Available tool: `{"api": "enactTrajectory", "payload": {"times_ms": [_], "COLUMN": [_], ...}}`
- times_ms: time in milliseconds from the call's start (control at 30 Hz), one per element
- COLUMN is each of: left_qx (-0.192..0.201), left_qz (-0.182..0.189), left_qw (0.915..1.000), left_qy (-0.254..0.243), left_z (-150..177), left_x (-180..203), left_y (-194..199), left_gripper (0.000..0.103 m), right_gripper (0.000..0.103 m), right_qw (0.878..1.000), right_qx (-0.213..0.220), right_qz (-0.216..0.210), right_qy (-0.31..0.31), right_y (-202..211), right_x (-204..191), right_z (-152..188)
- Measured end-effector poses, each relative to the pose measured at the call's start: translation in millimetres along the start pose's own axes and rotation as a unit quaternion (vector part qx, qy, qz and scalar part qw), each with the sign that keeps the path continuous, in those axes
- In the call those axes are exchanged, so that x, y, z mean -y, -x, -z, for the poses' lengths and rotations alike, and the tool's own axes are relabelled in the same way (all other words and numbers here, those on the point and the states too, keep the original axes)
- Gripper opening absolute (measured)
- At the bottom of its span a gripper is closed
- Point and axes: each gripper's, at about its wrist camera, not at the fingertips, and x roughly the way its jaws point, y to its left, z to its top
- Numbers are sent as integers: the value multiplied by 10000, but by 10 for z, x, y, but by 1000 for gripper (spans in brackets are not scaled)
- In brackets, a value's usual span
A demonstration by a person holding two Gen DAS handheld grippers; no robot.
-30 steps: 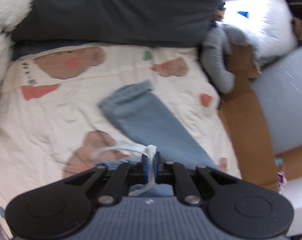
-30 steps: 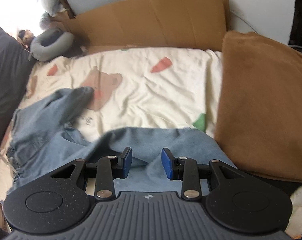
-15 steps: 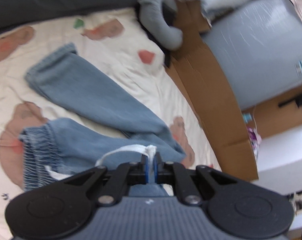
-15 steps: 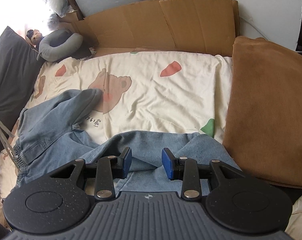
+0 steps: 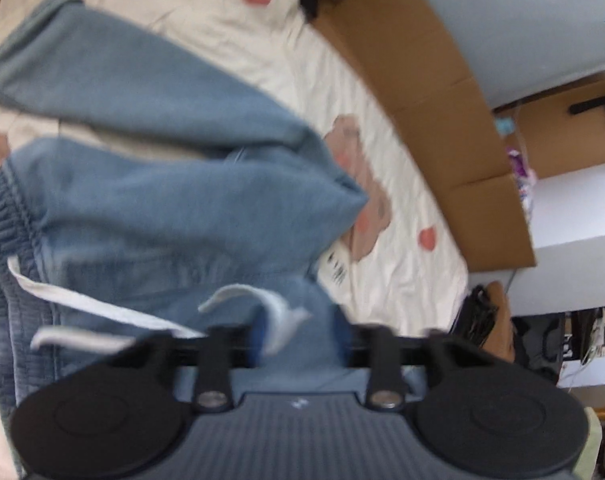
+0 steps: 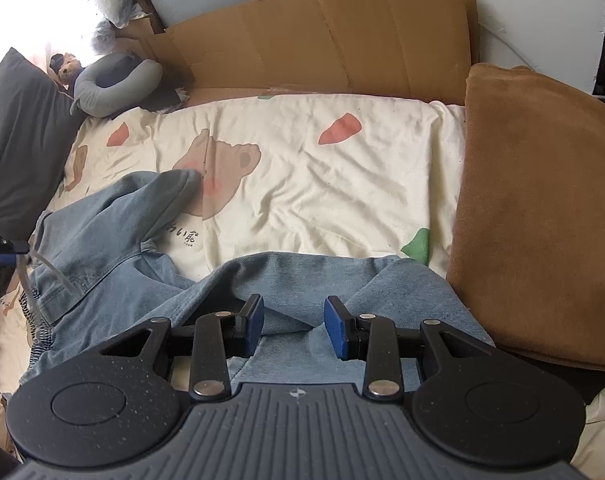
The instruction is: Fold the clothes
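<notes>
Left claw open, jaws apart, white drawstring looped loose between them, one blue jeans just beyond, elastic waistband at left. Picture blurred. Right claw open, jaws spread over folded denim of same jeans. Two legs spread on bed, cream sheet with bear print. One brown blanket right, touching jeans. One cardboard sheet behind bed. One grey neck pillow far left.
</notes>
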Motion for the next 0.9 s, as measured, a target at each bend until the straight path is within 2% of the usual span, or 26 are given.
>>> {"api": "enactTrajectory", "payload": {"times_ms": [233,333,467,667,900], "left_qx": [201,395,567,805,1077], "left_qz": [-285,-512,-875,-1451,-1789], "left_qw": [9993,9977,9945,9855,9739], "left_qy": [-136,-195,-10,367,894], "left_z": [-32,-78,-89,29,222], "left_x": [-8,-40,-211,-533,-844], "left_y": [289,482,784,1330,1822], "left_gripper": [58,65,67,68,72], "right_gripper": [40,40,41,46,47], "right_qw": [9998,9996,9993,9986,9969], "right_qx": [67,87,113,186,394], "right_qz": [-172,-253,-360,-491,-626], "right_qy": [-8,-8,-8,76,263], "right_y": [-9,-20,-35,17,108], "right_x": [-69,-98,-137,-155,-189], "right_z": [-29,-52,-84,-248,-507]}}
